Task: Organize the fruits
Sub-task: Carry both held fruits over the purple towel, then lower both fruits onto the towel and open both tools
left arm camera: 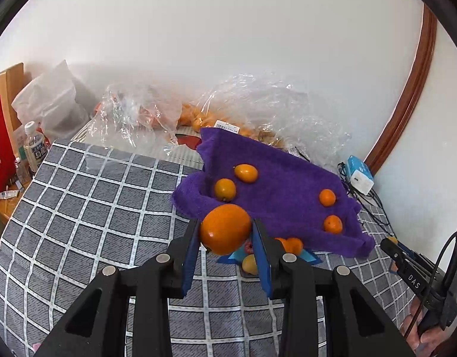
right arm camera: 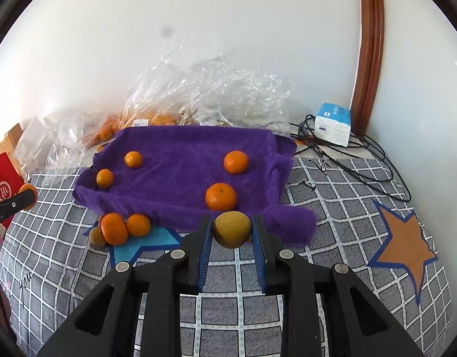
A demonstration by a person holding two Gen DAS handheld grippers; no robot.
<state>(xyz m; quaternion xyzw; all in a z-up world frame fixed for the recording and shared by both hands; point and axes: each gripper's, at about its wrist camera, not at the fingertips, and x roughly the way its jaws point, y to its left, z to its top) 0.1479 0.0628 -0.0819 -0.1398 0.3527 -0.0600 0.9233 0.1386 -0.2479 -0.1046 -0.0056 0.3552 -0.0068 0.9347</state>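
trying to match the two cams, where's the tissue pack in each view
Left wrist: tissue pack at the right edge, just past the purple towel's right side, by the cables.
Right wrist: tissue pack upper right, beside the door frame, behind the cables.
Shared landmark: the purple towel.

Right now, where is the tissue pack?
In the right wrist view the tissue pack sits at the far right by the wooden door frame, beside black cables.
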